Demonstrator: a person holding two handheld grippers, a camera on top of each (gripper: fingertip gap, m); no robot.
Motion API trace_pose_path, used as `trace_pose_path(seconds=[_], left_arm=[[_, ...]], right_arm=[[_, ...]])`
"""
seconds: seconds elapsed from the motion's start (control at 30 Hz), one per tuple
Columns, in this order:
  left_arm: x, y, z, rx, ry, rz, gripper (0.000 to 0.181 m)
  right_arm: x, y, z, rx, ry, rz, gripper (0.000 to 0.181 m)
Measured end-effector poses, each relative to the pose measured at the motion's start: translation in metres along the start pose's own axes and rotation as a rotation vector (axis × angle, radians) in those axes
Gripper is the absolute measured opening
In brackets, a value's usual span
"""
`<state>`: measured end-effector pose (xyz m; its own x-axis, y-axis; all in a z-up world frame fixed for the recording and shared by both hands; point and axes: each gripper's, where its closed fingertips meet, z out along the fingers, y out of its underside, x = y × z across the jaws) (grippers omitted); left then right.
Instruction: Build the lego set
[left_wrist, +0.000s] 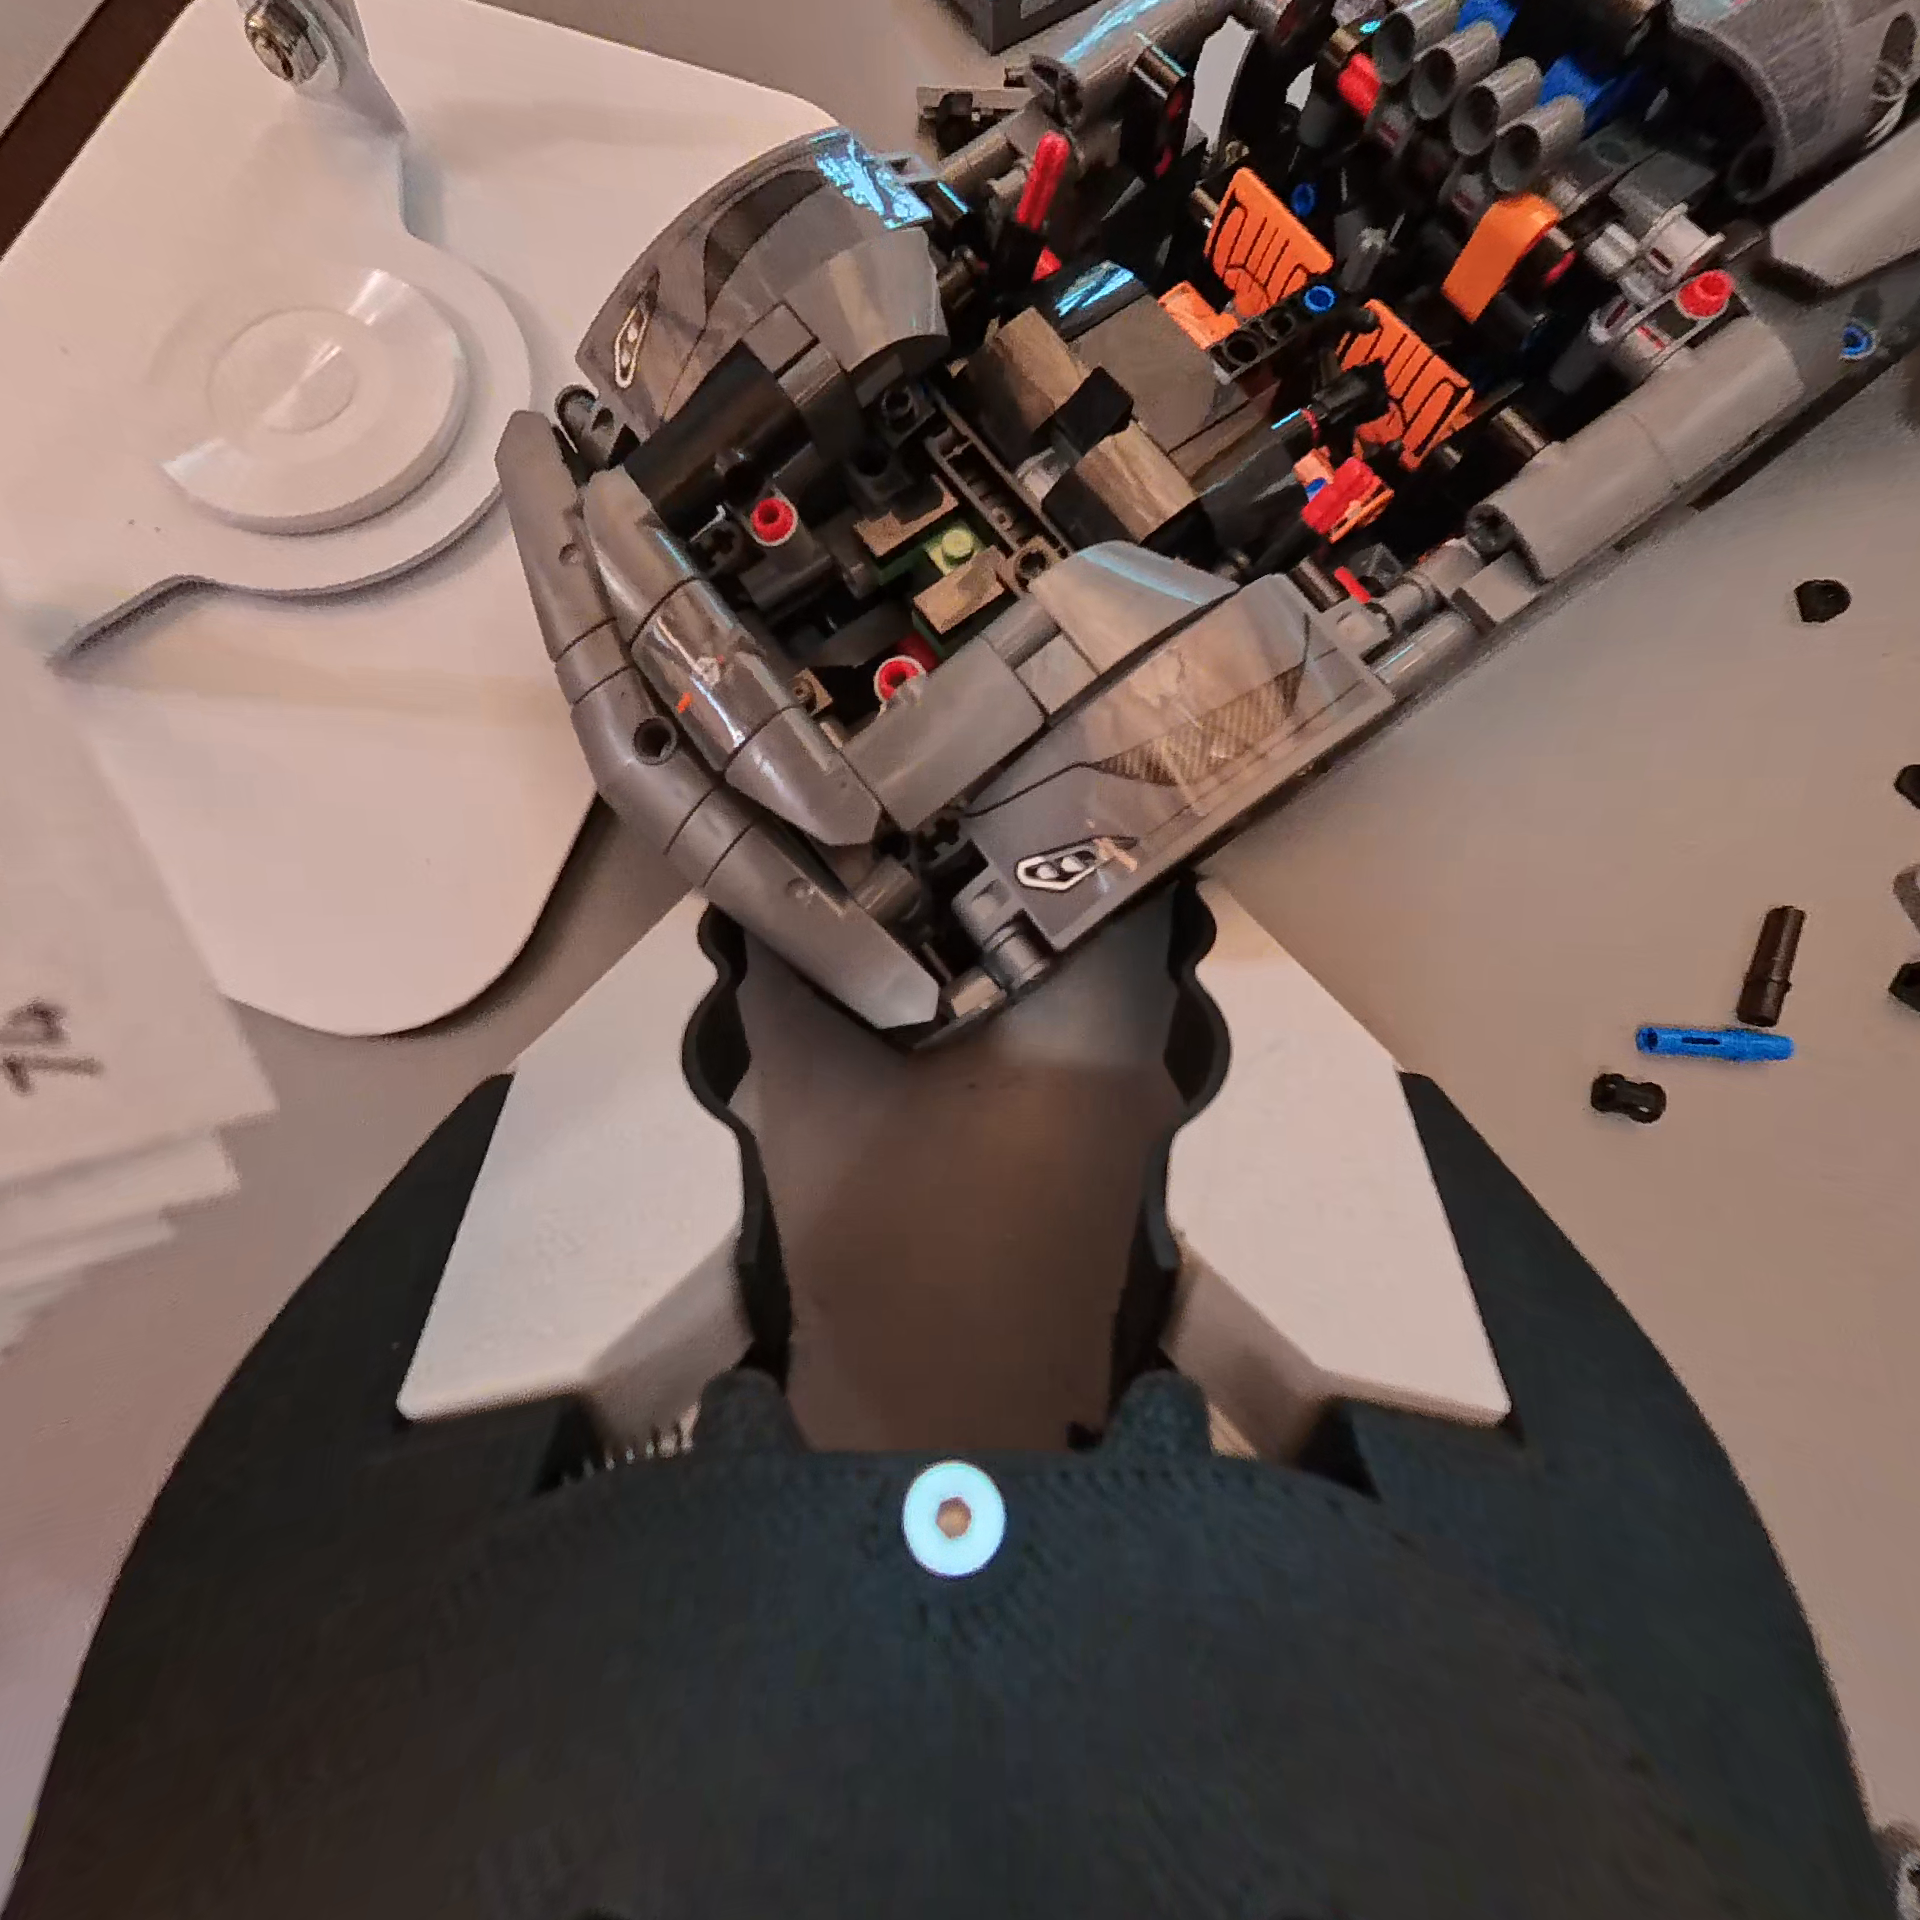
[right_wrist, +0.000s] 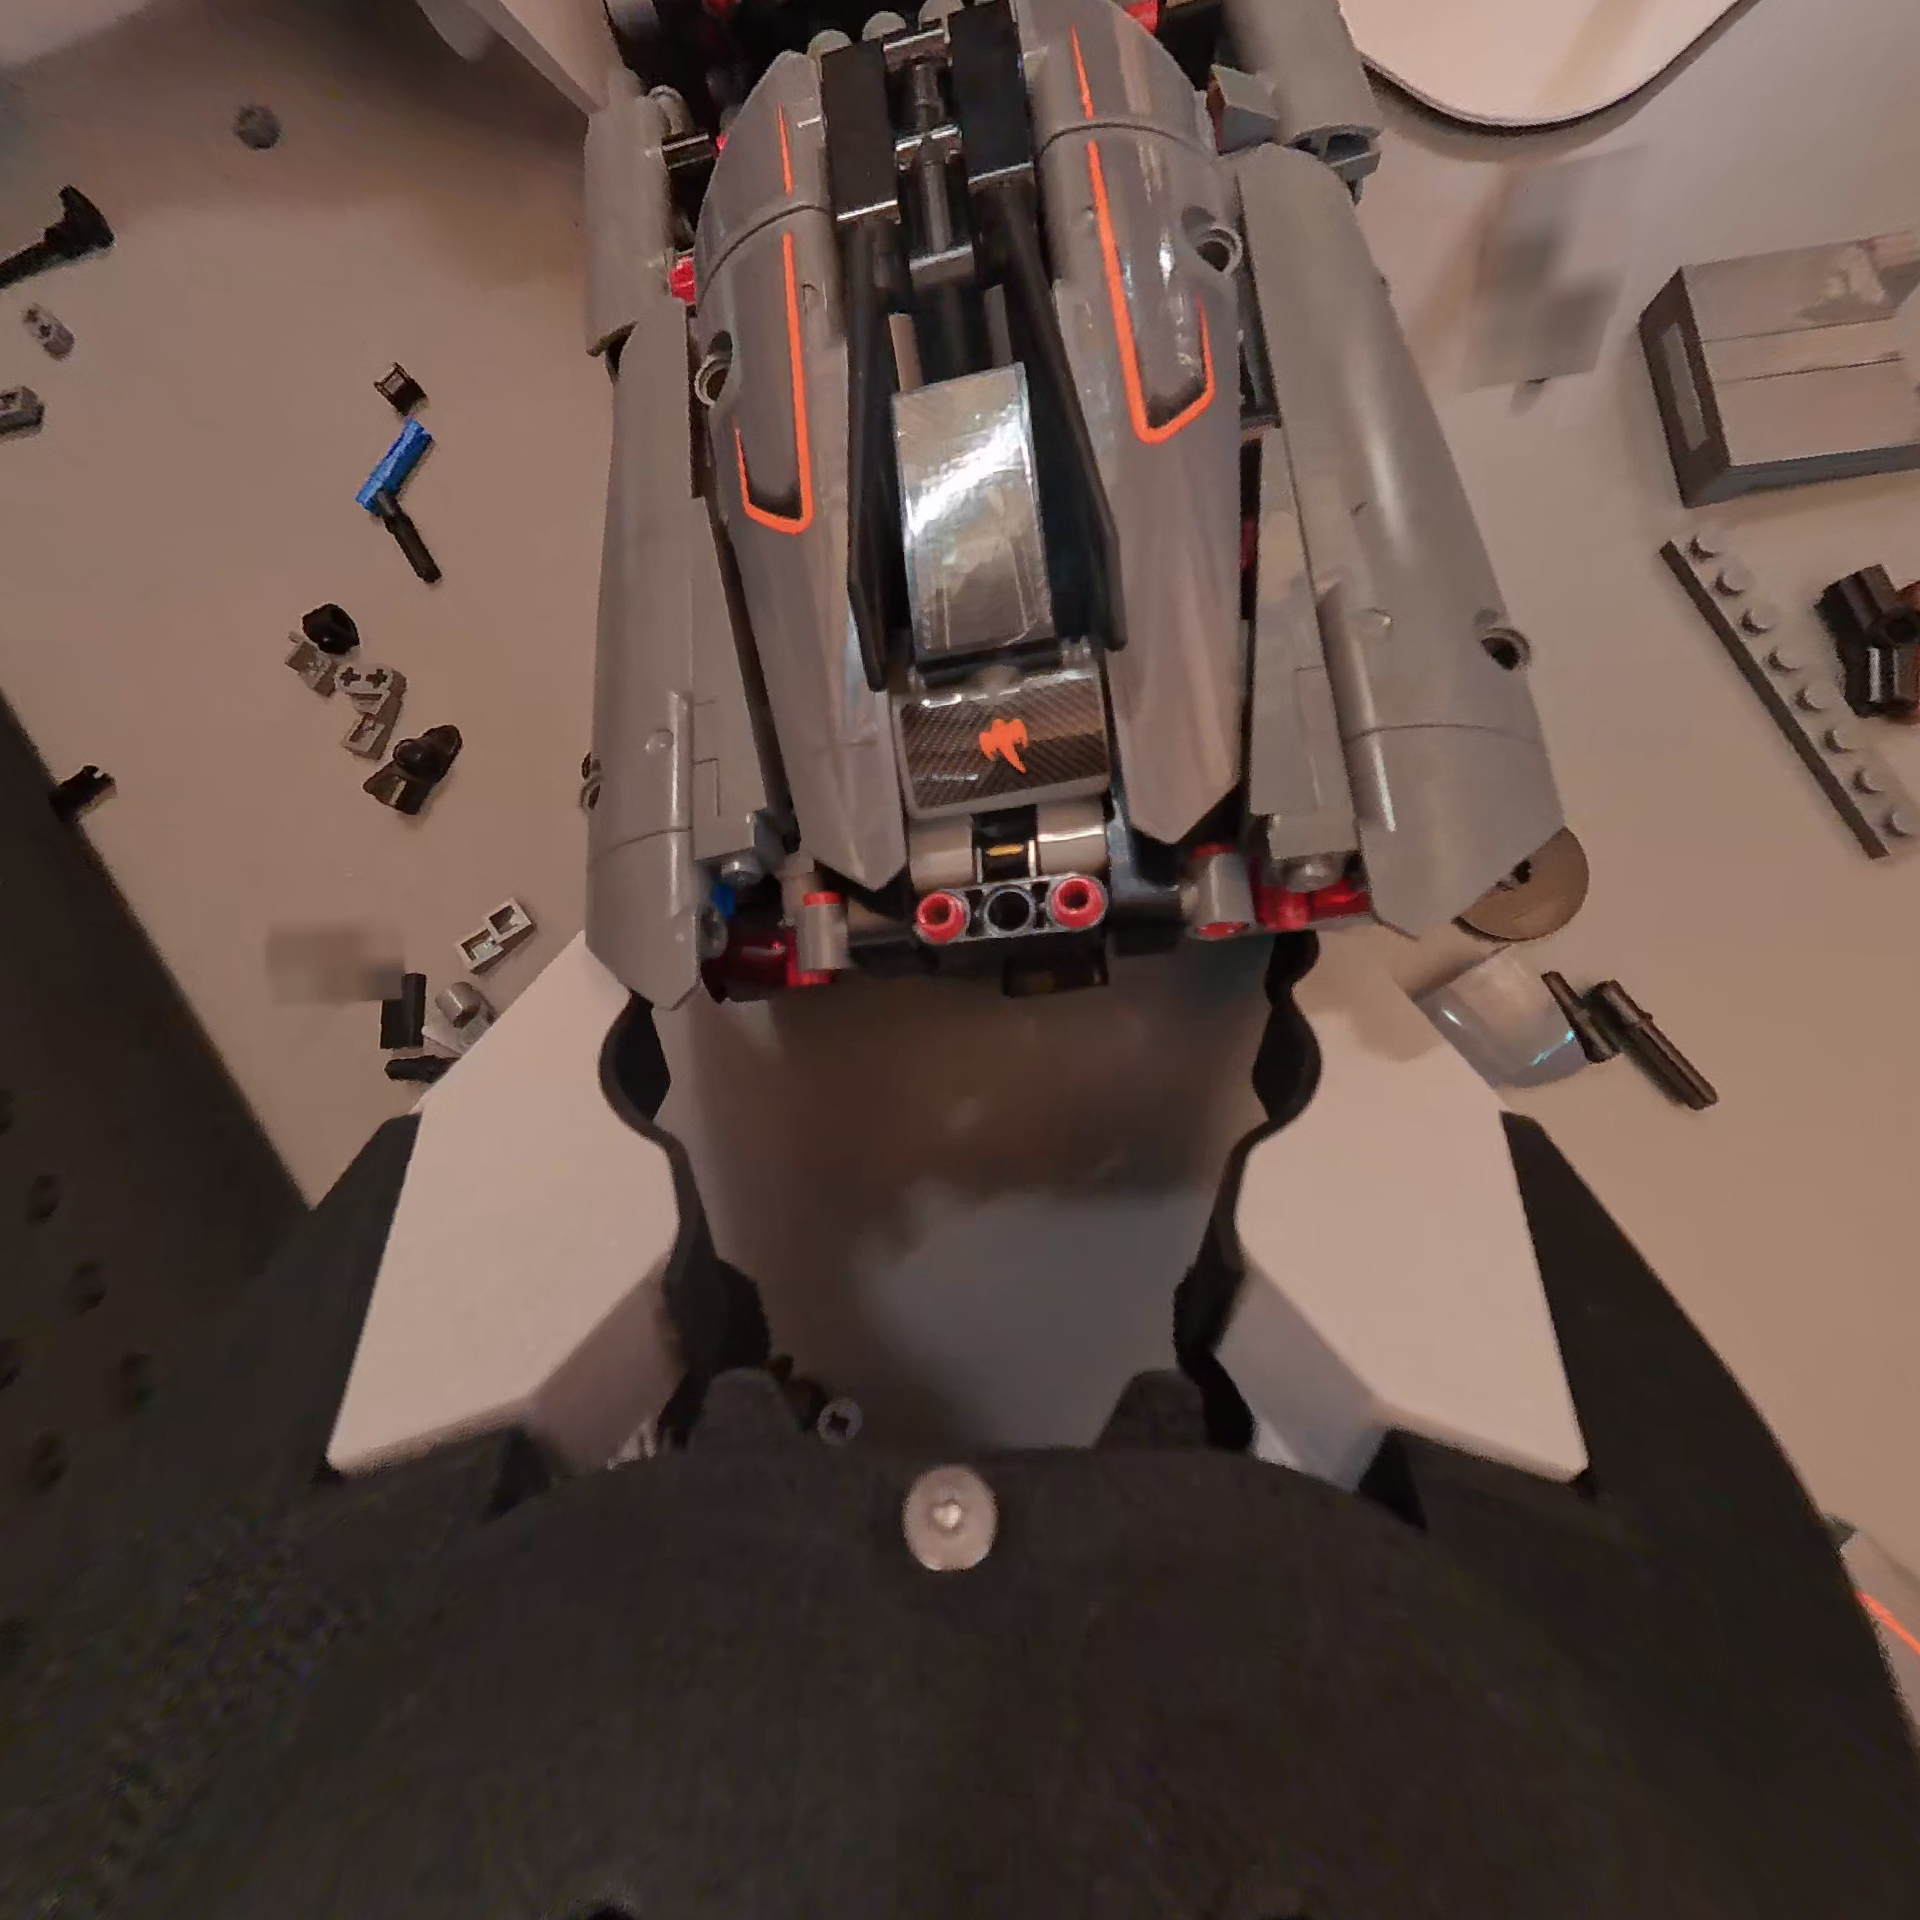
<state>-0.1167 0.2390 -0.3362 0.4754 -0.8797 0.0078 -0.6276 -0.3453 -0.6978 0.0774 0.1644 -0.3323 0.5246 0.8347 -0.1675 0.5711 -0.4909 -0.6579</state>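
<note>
Half-built toy car (left_wrist: 1039, 499) of glossy grey curved panels, black beams, red pins and orange ribbed seats, lying on a matte pale table (left_wrist: 1558, 790). Left gripper (left_wrist: 951, 997) with wavy-edged black fingers spread apart around one pointed grey corner of the car; real clamping not discernible. Right gripper (right_wrist: 961, 1023) parted wider at the car's other end (right_wrist: 966, 520), beside red pin holes and a carbon-weave sloped tile; contact unclear. Loose bits scattered: blue pin (left_wrist: 1714, 1042), black peg (left_wrist: 1769, 966), long studded grey strip (right_wrist: 1787, 696), grey box (right_wrist: 1797, 384). Smooth white rounded board (left_wrist: 312, 416) at the left.
</note>
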Motion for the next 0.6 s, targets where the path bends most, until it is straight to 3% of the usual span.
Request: trace_pose_path(seconds=[0.4,0.6], left_arm=[[0.012,0.009,-0.014,0.024,0.02,-0.075,0.074],[0.019,0.017,-0.024,0.045,0.012,-0.122,0.065]], right_arm=[[-0.007,-0.025,-0.015,0.113,-0.105,-0.065,0.115],[-0.006,-0.032,-0.015,0.089,-0.109,-0.126,0.119]])
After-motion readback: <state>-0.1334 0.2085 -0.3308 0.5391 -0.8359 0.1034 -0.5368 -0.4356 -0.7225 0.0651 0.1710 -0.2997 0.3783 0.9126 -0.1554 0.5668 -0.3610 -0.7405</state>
